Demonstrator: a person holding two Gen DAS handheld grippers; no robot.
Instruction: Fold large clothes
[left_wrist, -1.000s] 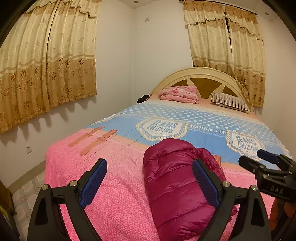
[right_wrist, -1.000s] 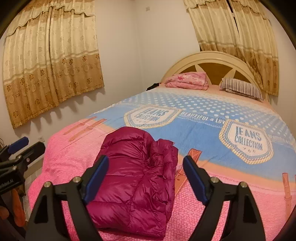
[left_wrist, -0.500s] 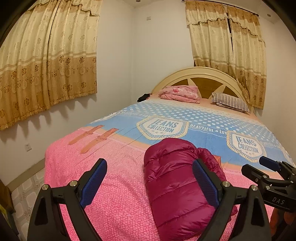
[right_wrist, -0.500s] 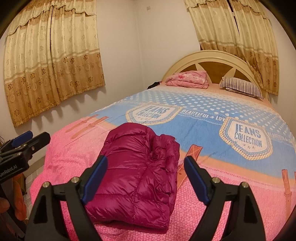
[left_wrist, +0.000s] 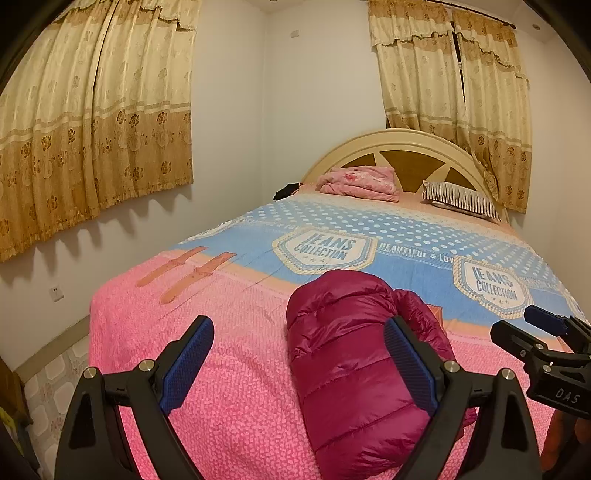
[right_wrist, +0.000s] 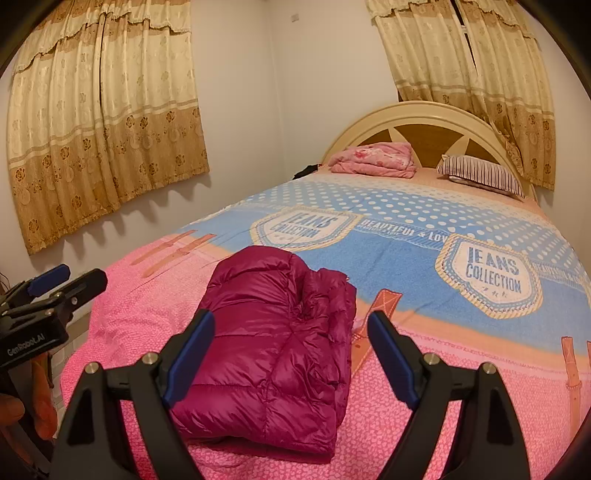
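Both claws slightly withdrawn from folded jacket.

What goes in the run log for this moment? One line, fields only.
phase: fold done | jacket: folded bundle on bed, pink end | left gripper: open, clear of jacket | right gripper: open, empty

A wide bed fills the room, its arched cream headboard against the far white wall. Gold flowered curtains hang left of the bed, another pair behind the headboard. Patterned floor tiles show at the bed's left.
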